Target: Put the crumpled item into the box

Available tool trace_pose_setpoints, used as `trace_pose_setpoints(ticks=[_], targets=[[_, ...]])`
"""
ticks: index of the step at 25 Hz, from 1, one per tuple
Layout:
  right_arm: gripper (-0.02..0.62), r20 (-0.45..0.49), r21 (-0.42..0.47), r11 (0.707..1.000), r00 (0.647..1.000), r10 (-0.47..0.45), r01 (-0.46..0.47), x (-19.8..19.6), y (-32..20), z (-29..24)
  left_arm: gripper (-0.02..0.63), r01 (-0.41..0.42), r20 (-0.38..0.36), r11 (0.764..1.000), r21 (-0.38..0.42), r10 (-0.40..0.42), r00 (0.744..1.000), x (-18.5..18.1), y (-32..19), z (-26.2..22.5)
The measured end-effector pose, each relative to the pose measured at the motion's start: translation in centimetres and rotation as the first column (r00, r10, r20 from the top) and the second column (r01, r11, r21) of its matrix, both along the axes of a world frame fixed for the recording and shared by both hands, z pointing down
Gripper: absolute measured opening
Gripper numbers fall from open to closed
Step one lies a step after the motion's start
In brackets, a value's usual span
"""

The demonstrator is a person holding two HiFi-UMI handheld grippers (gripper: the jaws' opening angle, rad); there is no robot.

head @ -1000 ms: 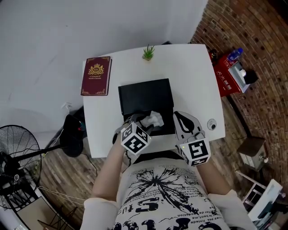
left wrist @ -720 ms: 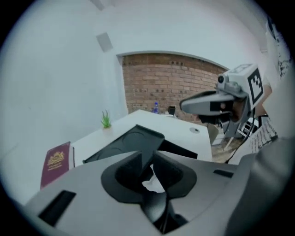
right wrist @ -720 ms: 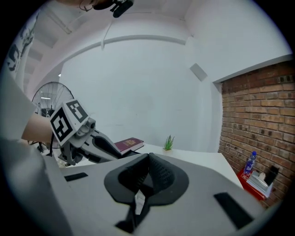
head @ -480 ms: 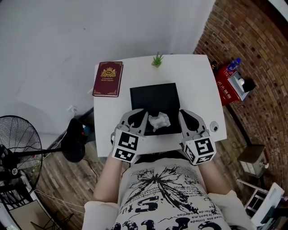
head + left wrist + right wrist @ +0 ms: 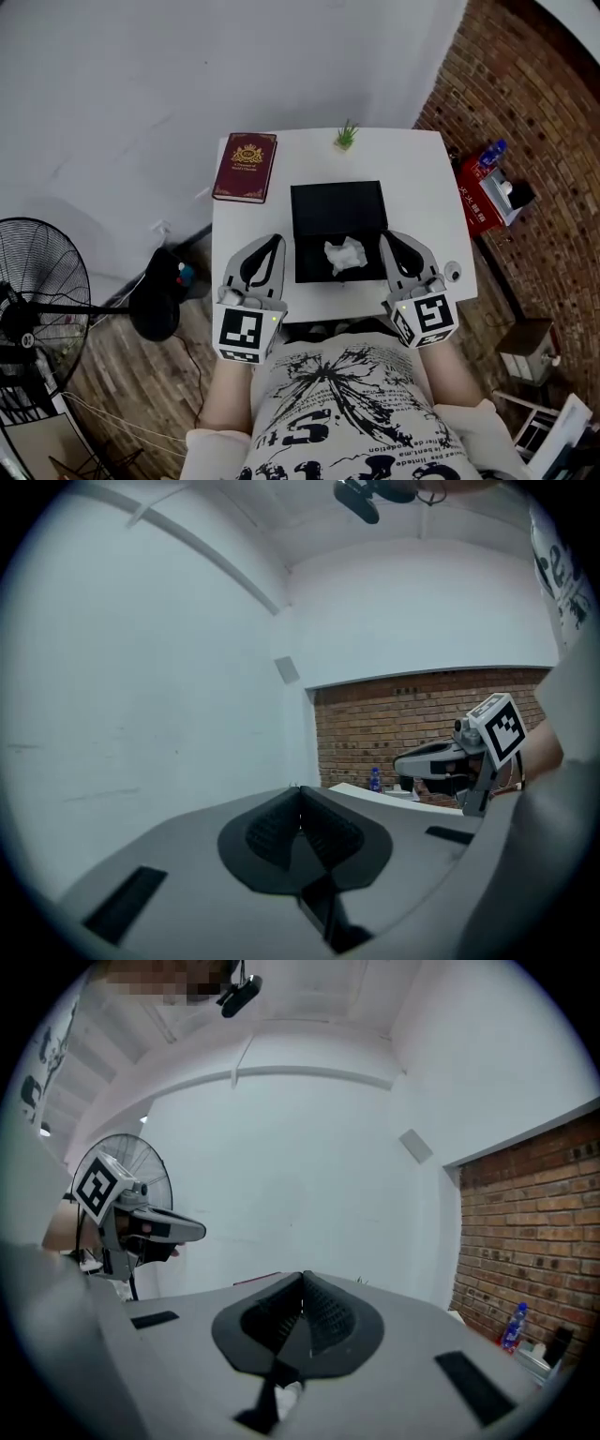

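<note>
Both fingers [image 5: 272, 832] of your left gripper [image 5: 302, 797] are pressed together now, and nothing is between them. A second ago they were wide apart, right by the crumpled item [image 5: 344, 255]. Your right gripper [image 5: 303, 1283] has its fingers tight together too, and it holds nothing.

You have pulled your left gripper back. A second ago it was reaching over the near edge of the box [image 5: 311, 199]. Now it is at the left side of the box, just beside it, pointing away from you. Your right gripper is just beside the box on the right side, about where it was. The box sits between your two grippers.

The crumpled item is white and lies inside the black box, in the part nearest to you. No gripper touches it. A second ago it was at the box's near edge, next to your left fingers.

The box stands in the middle of the white table [image 5: 422, 178]. A red book [image 5: 246, 167] lies at the far left corner of the table. A small green plant [image 5: 346, 136] stands at the far edge. A fan [image 5: 42, 281] stands on the floor to your left.
</note>
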State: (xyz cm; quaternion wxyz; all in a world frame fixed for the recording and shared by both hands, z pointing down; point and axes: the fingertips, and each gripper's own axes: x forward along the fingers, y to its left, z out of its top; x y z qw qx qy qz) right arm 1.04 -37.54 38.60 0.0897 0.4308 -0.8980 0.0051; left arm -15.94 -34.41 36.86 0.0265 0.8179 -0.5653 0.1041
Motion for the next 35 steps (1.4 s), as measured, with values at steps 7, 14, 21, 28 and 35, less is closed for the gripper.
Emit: trace_pose_setpoints(ticks=[7, 14, 21, 28, 35], targets=[[0.014, -0.025, 0.057, 0.998, 1.0, 0.002, -0.001, -0.9, 1.3, -0.7, 0.012, 0.025, 0.036, 0.999, 0.038, -0.027, 0.999, -1.7, 1.1, -1.3], [0.014, -0.006, 0.03, 1.0, 1.0, 0.0, 0.0, -1.1, 2.3, -0.3, 0.012, 0.003, 0.041, 1.0, 0.012, -0.004, 0.999, -1.3, 1.3, -0.7], [0.014, -0.011, 0.041, 0.999, 1.0, 0.002, -0.001, -0.5, 2.0, -0.8, 0.012, 0.008, 0.054, 1.0, -0.008, -0.008, 0.999, -0.4, 0.9, -0.3], [0.014, -0.025, 0.047, 0.999, 1.0, -0.019, 0.02, -1.0, 1.8, -0.5, 0.012, 0.012, 0.053, 1.0, -0.016, -0.011, 0.999, -0.2, 0.6, 0.1], [0.014, -0.046, 0.05, 0.998, 0.998, -0.032, 0.034, -1.4, 1.2, -0.7, 0.012, 0.006, 0.054, 1.0, -0.026, -0.004, 0.999, 0.3, -0.2, 0.1]])
